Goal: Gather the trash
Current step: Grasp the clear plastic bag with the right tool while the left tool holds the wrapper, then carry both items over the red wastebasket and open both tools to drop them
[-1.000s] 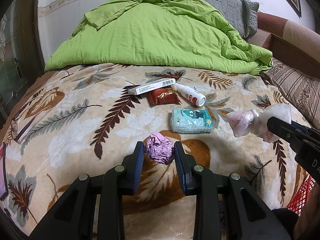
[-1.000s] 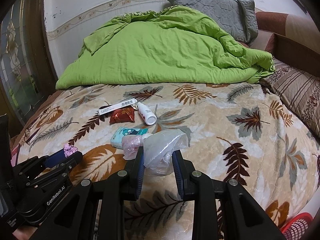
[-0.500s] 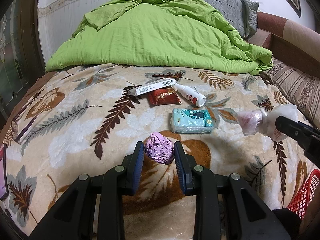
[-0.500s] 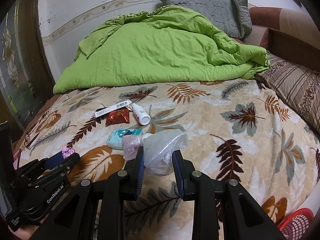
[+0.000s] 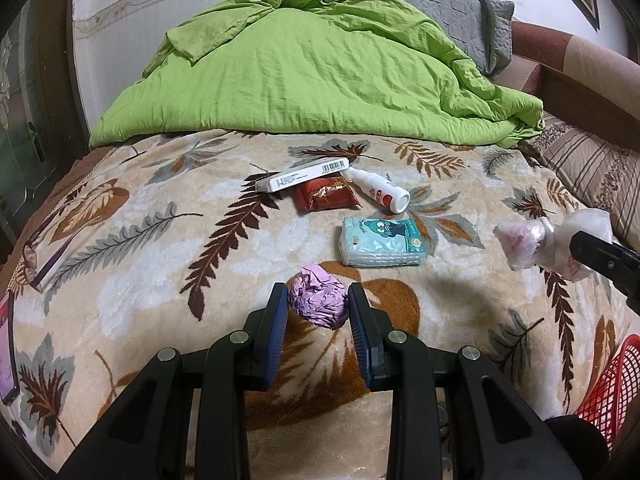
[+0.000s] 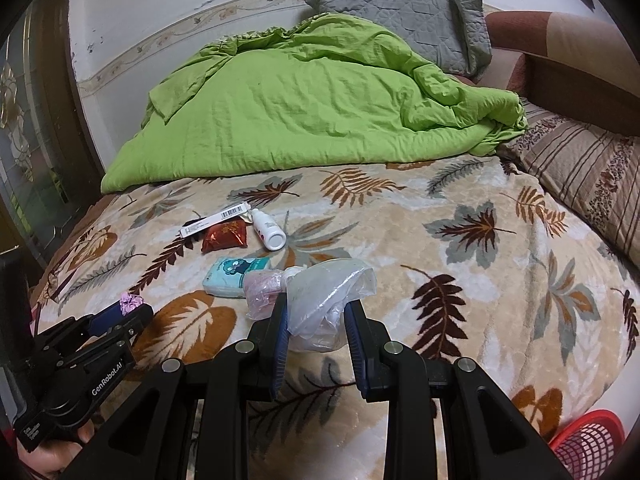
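My left gripper (image 5: 318, 304) is shut on a crumpled purple paper ball (image 5: 318, 300), held just above the leaf-patterned blanket (image 5: 140, 248). My right gripper (image 6: 314, 312) is shut on a crumpled clear plastic bag (image 6: 324, 292) with a pinkish knotted end. In the left wrist view that plastic bag (image 5: 536, 242) hangs at the right edge, ahead of the right gripper's dark finger. In the right wrist view the left gripper (image 6: 132, 308) shows at lower left with the purple ball (image 6: 132, 302) at its tip. A red mesh basket (image 6: 588, 440) sits off the bed's near right corner.
On the blanket lie a white barcoded box (image 5: 306, 176), a red foil packet (image 5: 326, 196), a small white bottle (image 5: 380, 190) and a teal tissue pack (image 5: 380, 242). A green duvet (image 5: 312, 76) and a grey pillow (image 5: 440, 8) fill the far side. Striped pillows (image 6: 584, 172) line the right.
The right gripper with the plastic bag has drifted slightly to the right in the left wrist view, showing more of the red basket. The left gripper and purple ball stay put.
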Motion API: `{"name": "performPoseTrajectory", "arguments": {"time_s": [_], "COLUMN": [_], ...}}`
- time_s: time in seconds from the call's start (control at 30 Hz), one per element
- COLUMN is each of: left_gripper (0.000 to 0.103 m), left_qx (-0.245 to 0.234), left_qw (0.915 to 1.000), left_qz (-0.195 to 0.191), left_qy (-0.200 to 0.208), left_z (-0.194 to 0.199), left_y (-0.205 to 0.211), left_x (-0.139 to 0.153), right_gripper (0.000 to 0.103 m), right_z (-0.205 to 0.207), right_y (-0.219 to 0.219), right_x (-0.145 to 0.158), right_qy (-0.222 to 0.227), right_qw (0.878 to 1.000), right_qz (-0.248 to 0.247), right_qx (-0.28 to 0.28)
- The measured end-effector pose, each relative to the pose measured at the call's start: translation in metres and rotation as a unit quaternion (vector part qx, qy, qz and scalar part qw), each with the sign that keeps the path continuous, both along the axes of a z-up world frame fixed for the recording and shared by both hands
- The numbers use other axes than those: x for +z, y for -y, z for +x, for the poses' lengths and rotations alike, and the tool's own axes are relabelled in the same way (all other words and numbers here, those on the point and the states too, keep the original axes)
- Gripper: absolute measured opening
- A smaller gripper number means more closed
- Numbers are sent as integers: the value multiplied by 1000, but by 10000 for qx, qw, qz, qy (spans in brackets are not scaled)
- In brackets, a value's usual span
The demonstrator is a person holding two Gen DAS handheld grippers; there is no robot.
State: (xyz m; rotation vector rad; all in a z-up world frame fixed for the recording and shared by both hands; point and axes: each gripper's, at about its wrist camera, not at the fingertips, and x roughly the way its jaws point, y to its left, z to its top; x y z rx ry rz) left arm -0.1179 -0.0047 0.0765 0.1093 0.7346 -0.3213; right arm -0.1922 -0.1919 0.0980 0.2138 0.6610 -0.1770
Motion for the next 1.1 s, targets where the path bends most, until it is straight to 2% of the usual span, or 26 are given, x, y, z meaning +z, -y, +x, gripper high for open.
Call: {"name": "performPoseTrajectory", "arguments": {"time_s": [0.6, 0.9, 1.1], "left_gripper": [29, 29, 29], "left_qx": [-150, -427, -770], "left_qw": [9997, 9991, 9969], "left_qz": [155, -41, -157], "left_qy": [146, -51, -26], "left_z": [-8, -26, -46], "left_y": [5, 14, 32], "left_x": [4, 10, 22], "right_gripper": [29, 29, 29], "right_z": [-35, -62, -82], "right_y": [22, 45, 59], "right_x": [13, 18, 22], "right_qy": [83, 68, 82], "right_qw": [9997, 9986, 9979], "right_qz": [163, 351, 402], "right_qx": [-180, -392, -508]}}
